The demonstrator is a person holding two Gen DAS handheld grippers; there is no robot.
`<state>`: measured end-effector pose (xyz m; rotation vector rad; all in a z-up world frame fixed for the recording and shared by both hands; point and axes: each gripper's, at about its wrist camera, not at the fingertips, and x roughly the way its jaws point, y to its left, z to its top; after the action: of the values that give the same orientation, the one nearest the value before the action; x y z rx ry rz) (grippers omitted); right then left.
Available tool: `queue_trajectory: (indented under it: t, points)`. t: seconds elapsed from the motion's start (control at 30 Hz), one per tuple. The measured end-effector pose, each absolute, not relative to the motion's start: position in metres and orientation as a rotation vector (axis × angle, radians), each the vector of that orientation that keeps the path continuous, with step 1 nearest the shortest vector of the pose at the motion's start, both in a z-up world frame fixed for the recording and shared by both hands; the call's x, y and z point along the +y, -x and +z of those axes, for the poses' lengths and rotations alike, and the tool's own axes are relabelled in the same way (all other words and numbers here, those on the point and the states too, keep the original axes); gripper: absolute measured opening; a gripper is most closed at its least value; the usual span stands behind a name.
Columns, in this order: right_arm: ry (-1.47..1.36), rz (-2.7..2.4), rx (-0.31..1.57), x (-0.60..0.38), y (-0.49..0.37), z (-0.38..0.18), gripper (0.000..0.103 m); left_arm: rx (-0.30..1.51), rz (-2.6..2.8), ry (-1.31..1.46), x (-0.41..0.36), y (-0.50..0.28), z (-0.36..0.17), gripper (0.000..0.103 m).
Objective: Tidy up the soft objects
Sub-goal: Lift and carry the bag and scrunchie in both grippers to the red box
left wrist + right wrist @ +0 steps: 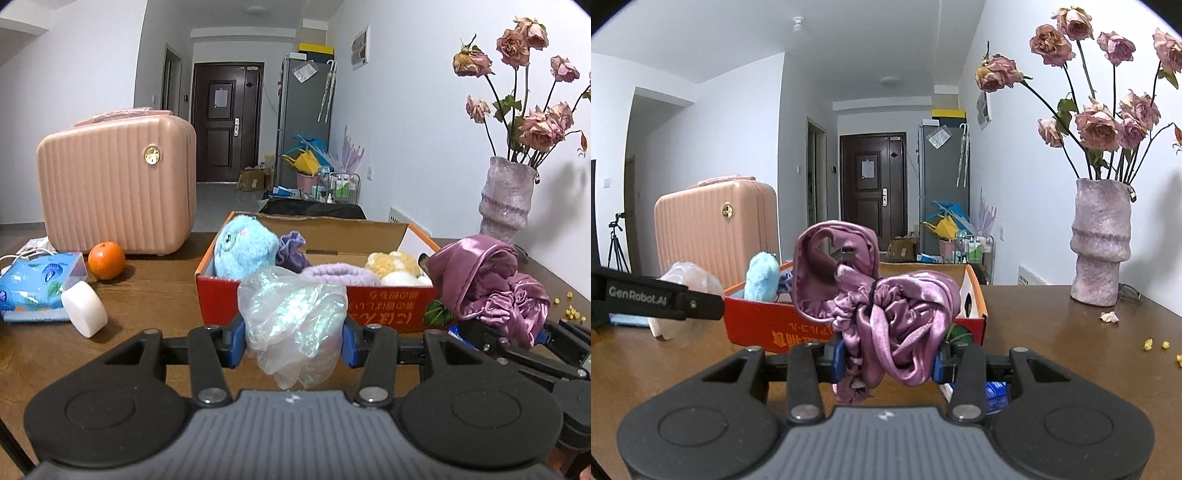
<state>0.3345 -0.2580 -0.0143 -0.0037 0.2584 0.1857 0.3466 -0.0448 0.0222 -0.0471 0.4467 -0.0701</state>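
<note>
Both claws loaded, box partly filled

The left claw [293, 341] is clamped on an iridescent scrunchie [291, 314] at lower centre; the right claw [888, 360] is clamped on a purple satin scrunchie [886, 306]. The red box [388, 306] at mid-frame already holds plush items; these two look left to drop in.

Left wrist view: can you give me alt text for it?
The left gripper clamps a crumpled iridescent plastic bag before a red cardboard box holding a blue plush toy and lilac cloth. At right, the right gripper holds purple satin fabric.
</note>
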Motion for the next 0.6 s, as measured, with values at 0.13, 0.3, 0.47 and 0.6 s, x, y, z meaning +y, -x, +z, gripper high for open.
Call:
queue_trajectory:
  t: [0.13, 0.3, 0.47, 0.6]
  points:
    - [-0.006, 0.182, 0.245, -0.254, -0.341, -0.013, 0.041, 0.432, -0.067, 0.046, -0.046, -0.352, 0.025, 0.049]
    - [-0.012, 0.176, 0.224, -0.249, -0.351, -0.011, 0.041, 0.418, -0.067, 0.060, -0.045, -0.360, 0.029, 0.049]
    - [-0.020, 0.172, 0.213, -0.247, -0.362, -0.008, 0.041, 0.402, -0.058, 0.084, -0.042, -0.372, 0.035, 0.049]
    - [-0.019, 0.166, 0.206, -0.246, -0.370, -0.007, 0.041, 0.392, -0.049, 0.103, -0.038, -0.383, 0.039, 0.049]
